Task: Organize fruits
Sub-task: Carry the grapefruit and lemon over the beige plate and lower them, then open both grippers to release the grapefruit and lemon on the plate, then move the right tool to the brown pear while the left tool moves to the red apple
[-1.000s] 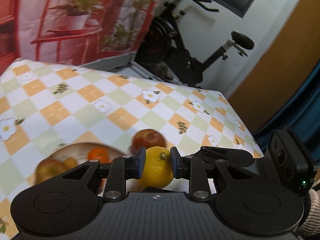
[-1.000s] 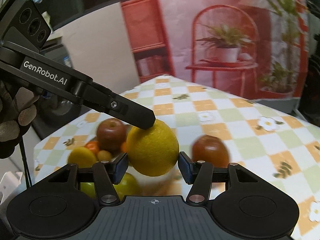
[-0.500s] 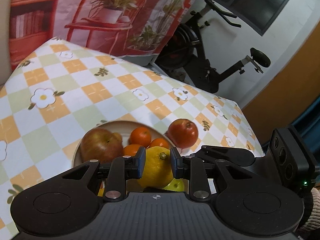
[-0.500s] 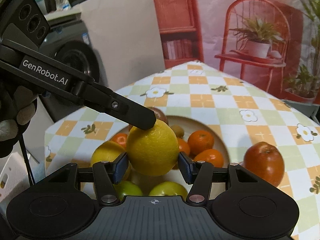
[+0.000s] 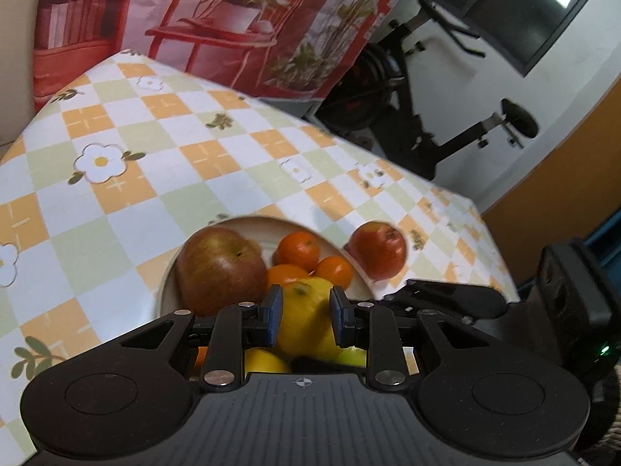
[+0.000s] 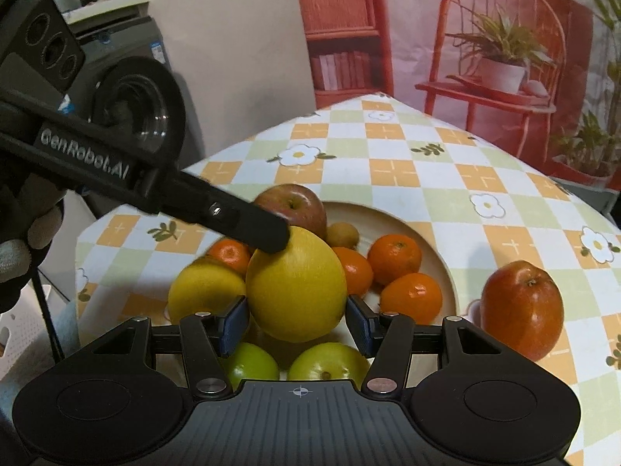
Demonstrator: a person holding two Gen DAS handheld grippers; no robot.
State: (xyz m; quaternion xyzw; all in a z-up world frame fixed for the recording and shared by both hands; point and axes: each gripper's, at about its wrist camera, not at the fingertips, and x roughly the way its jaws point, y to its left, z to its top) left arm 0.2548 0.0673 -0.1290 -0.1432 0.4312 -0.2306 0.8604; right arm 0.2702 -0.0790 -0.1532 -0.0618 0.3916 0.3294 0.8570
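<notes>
Both my jaws clamp one big yellow citrus (image 6: 297,283) — left gripper (image 5: 304,320) pinching narrow across it, right gripper (image 6: 297,320) wider round its belly. It hangs just above the fruit pile in the plate (image 6: 434,240) on the table (image 6: 407,163).

Mostly done, I'd say: plate already has a large apple (image 5: 221,268), several mandarins (image 6: 394,258), another yellow fruit (image 6: 205,289), two green ones (image 6: 328,361). Left: set this one down, then fetch the red apple (image 6: 522,308) sitting on the cloth just beside the plate.

The citrus — smooth, finely pebbled skin, stem end up, no bruises visible.
</notes>
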